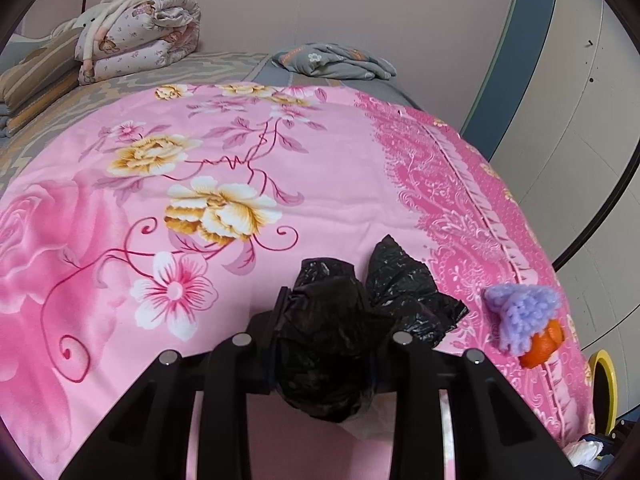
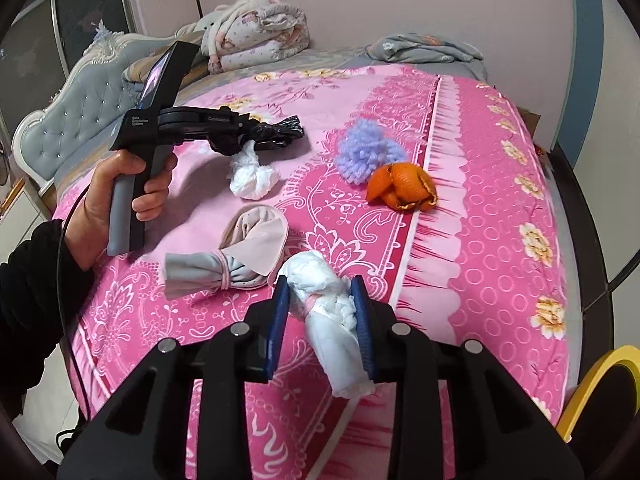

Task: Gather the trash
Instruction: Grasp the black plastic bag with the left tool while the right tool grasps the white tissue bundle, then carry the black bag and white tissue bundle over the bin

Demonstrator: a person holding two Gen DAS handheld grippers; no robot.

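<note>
Over the bed (image 2: 500, 240), a white wad (image 2: 336, 320) is clamped in the right claw (image 2: 320, 328) and a black bag (image 1: 332, 352) in the left claw (image 1: 324, 344), so binning is judged next.

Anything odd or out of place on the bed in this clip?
Yes: orange peel lies directly on the pink bedspread, touching a lilac yarn tuft. A tied grey-and-pink cloth bundle lies loose nearby.

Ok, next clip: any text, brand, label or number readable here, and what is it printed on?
"Data Simulation System": small white print on the left gripper body, right wrist view; only roughly legible.
A second white word farther along the same body: too blurred to read.
Bedsheet, black bag, tissue roll: none.
</note>
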